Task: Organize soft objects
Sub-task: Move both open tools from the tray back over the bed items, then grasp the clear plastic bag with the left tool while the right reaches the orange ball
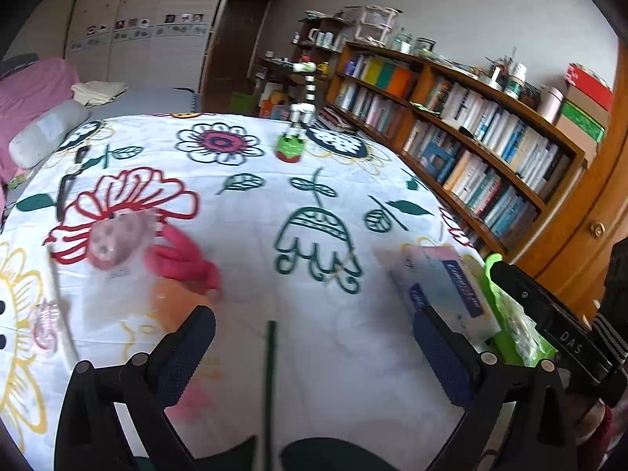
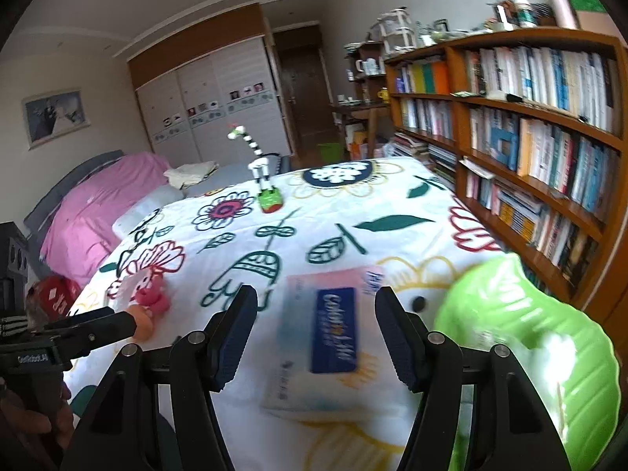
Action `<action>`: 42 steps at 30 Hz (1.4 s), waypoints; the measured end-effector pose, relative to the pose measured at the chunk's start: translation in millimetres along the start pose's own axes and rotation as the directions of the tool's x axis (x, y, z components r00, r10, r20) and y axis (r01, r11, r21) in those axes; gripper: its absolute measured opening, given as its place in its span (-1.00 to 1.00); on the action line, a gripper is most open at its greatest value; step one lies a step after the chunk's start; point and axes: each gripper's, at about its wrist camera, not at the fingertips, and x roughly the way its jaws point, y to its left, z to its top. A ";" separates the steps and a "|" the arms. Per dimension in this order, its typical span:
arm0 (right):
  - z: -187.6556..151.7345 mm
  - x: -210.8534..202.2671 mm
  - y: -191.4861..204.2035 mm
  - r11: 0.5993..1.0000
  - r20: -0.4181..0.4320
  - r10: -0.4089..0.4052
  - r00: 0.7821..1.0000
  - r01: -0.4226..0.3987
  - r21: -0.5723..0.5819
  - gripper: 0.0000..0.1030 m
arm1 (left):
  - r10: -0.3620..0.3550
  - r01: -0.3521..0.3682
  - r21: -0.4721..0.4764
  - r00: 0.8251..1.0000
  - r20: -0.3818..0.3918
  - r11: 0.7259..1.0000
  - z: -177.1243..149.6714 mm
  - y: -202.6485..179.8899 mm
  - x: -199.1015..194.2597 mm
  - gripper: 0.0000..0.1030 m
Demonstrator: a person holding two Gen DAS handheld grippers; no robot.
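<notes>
On the flowered bedspread (image 1: 243,235), a blurred pink and red plush toy (image 1: 117,243) lies at the left, ahead of my left gripper (image 1: 314,314), which is open and holds nothing. A soft tissue pack (image 1: 443,294) with a blue label lies at the right, beside a green basket (image 1: 514,325). In the right wrist view the tissue pack (image 2: 333,333) lies on the bed below and just beyond my open right gripper (image 2: 317,294), untouched. The green basket (image 2: 530,333) sits close at its right. The plush toy (image 2: 151,294) is at the left, near the left gripper (image 2: 125,322).
A striped toy animal on a green base (image 1: 296,133) stands at the far side of the bed. A long wooden bookshelf (image 1: 490,137) runs along the right. Pink bedding and pillows (image 2: 98,204) lie far left, with a wardrobe (image 2: 219,110) behind.
</notes>
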 end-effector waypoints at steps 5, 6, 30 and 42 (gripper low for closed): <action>1.3 12.0 24.2 0.999 -0.021 0.038 0.999 -0.039 -0.037 0.24 | 0.033 -0.032 -0.035 0.999 0.009 0.999 -0.5 24.3 -4.9 0.99; 0.5 13.4 29.4 0.998 -0.025 0.047 0.999 -0.048 -0.046 0.24 | 0.043 -0.043 -0.048 0.999 0.011 0.998 -0.4 31.2 -6.5 0.99; -28.7 46.3 104.8 0.969 -0.158 0.176 0.972 -0.200 -0.146 0.24 | 0.199 -0.196 -0.232 0.980 -0.009 0.953 8.9 147.9 -6.3 0.99; -35.3 56.1 110.3 0.968 -0.190 0.173 0.966 -0.203 -0.150 0.23 | 0.170 -0.177 -0.184 0.984 -0.054 0.967 22.4 142.2 36.2 0.93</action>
